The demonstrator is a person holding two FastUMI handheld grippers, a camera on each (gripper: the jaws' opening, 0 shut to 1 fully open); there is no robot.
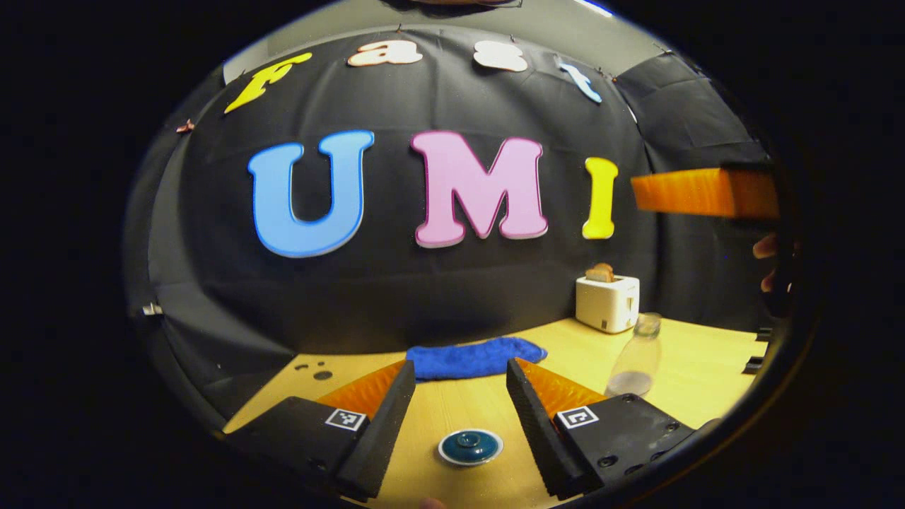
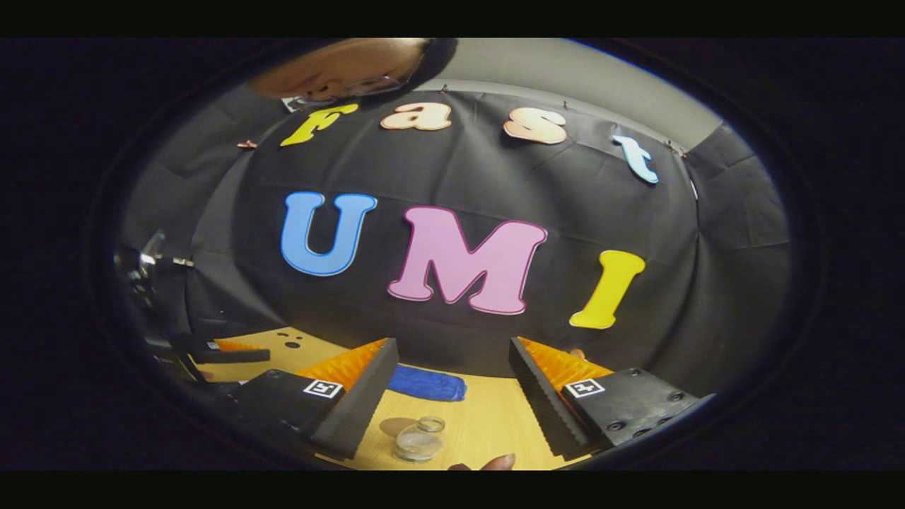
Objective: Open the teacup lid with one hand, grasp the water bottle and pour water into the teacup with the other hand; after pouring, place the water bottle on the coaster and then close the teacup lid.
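Teacup lid (image 1: 470, 447) below spread left fingers (image 1: 375, 417), water bottle (image 2: 419, 438) below spread right fingers (image 2: 353, 410)

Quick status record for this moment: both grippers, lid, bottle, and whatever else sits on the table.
left gripper: open, hovering above the lid, holding nothing
teacup lid: dark blue, between the left fingers, untouched
right gripper: open, above the bottle, holding nothing
water bottle: clear, uncapped, upright on the table, a little water at the bottom
blue cloth: at the table's back edge
toaster: white, bread in slot, behind the bottle
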